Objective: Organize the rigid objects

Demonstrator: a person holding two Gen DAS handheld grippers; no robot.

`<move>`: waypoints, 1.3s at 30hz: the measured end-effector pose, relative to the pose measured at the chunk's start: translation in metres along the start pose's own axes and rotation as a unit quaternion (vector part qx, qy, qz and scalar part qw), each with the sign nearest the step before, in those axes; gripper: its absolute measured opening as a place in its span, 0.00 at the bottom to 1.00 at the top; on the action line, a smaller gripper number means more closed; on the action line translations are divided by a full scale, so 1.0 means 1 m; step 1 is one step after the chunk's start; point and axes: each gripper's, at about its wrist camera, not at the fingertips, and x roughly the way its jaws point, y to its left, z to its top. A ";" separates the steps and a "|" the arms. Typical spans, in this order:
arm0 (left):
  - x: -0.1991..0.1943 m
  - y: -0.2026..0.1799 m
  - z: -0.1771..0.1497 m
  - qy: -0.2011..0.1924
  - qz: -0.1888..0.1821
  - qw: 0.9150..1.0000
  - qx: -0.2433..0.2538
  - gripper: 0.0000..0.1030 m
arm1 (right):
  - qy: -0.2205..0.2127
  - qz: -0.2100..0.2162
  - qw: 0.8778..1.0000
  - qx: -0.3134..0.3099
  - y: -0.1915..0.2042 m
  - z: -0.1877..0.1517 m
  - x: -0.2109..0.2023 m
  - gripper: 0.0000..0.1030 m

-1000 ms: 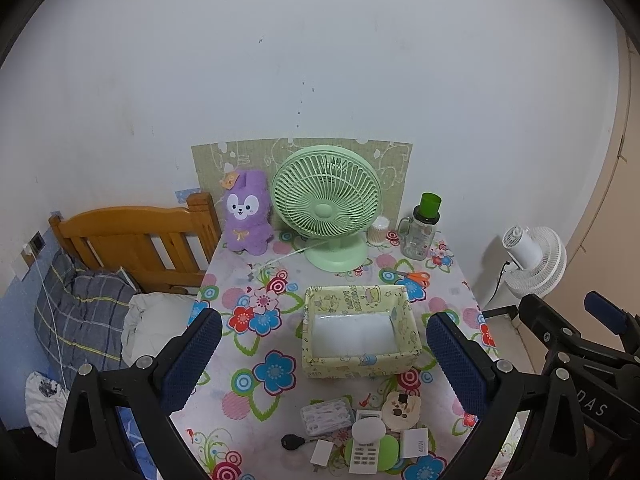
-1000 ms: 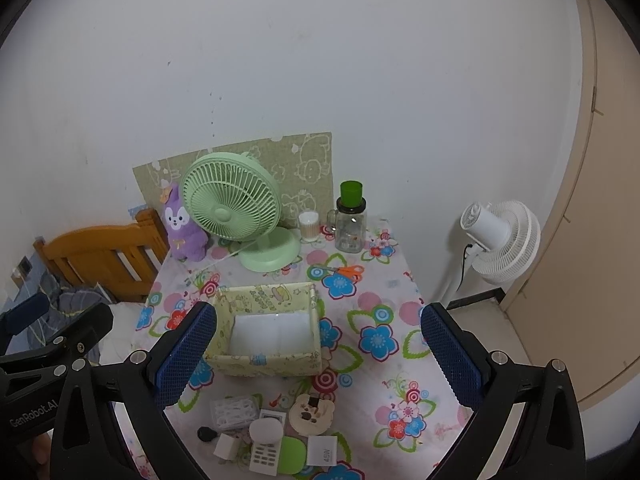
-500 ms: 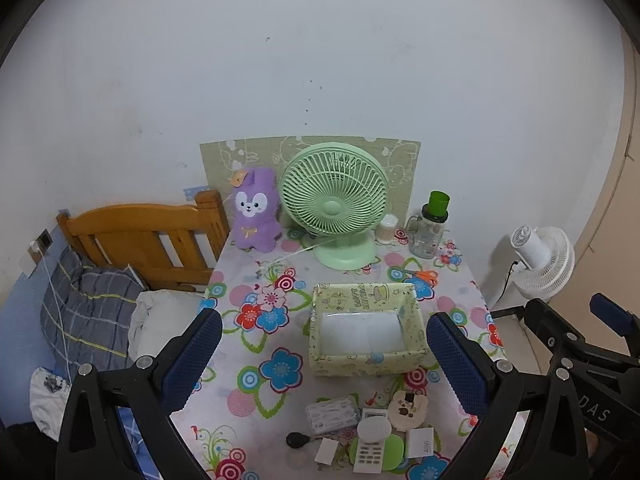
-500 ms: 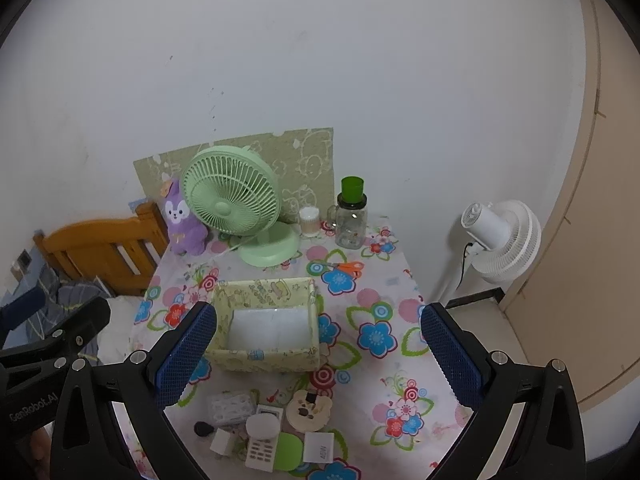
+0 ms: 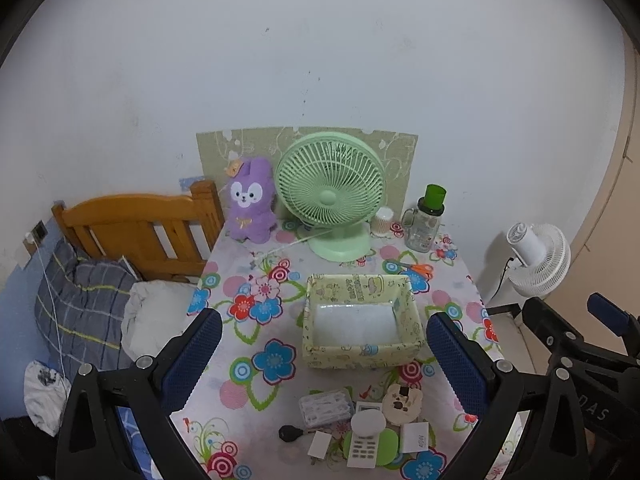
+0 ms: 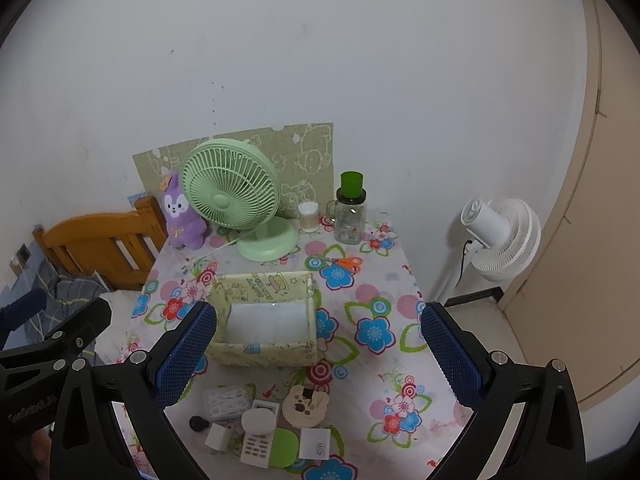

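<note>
Left wrist view: left gripper (image 5: 324, 354) spread wide, empty, high above worktop (image 5: 248, 344). Box (image 5: 360, 322) centre, empty. Small items (image 5: 360, 420) clustered at near edge.

Right wrist view: right gripper (image 6: 318, 354) spread wide, empty. Step: pre-grasp. Next: descend onto one item, e.g. remote (image 6: 256, 446), then carry to box (image 6: 264, 320).

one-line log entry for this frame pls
phase: pre-grasp | left claw: open, empty | right claw: open, empty | storage box: empty | small items: clustered on table, near edge, untouched

bed (image 5: 136, 236): mostly cut off | remote (image 6: 256, 446): buttons too small
</note>
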 end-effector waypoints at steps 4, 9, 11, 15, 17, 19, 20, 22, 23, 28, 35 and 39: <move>0.008 0.002 -0.005 0.005 -0.004 1.000 -0.003 1.00 | 0.003 0.004 1.000 0.002 -0.001 -0.005 0.004 1.00; 0.023 0.002 -0.015 0.006 -0.005 1.000 0.001 1.00 | 0.009 0.008 1.000 -0.003 -0.001 -0.016 0.017 1.00; 0.029 0.004 -0.019 0.004 -0.012 1.000 -0.009 1.00 | 0.018 0.015 1.000 0.000 -0.004 -0.022 0.026 1.00; 0.046 0.005 -0.029 0.019 -0.009 1.000 -0.006 1.00 | 0.036 0.019 0.999 0.000 -0.006 -0.038 0.046 1.00; 0.055 0.003 -0.035 0.025 -0.005 1.000 0.001 1.00 | 0.037 0.026 0.999 0.004 -0.008 -0.047 0.056 1.00; 0.067 0.002 -0.043 0.036 -0.003 0.999 0.009 1.00 | 0.042 0.030 0.999 0.010 -0.010 -0.056 0.066 1.00; 0.072 0.002 -0.046 0.040 -0.003 0.999 0.011 1.00 | 0.044 0.032 0.998 0.012 -0.010 -0.061 0.071 1.00; 0.083 0.002 -0.056 0.048 -0.003 0.999 0.013 1.00 | 0.041 0.029 0.999 0.013 -0.011 -0.069 0.079 1.00; 0.088 0.002 -0.060 0.053 -0.004 0.998 0.015 1.00 | 0.039 0.027 0.999 0.012 -0.011 -0.074 0.083 1.00; 0.113 0.001 -0.082 0.079 -0.001 0.997 0.021 1.00 | 0.046 0.023 0.999 -0.002 -0.009 -0.094 0.105 1.00; 0.142 0.002 -0.105 0.109 -0.001 0.994 0.014 0.99 | 0.058 0.021 0.998 0.004 -0.013 -0.113 0.133 1.00; 0.158 0.004 -0.119 0.123 0.000 0.992 0.020 0.99 | 0.059 0.017 0.998 0.004 -0.013 -0.121 0.145 1.00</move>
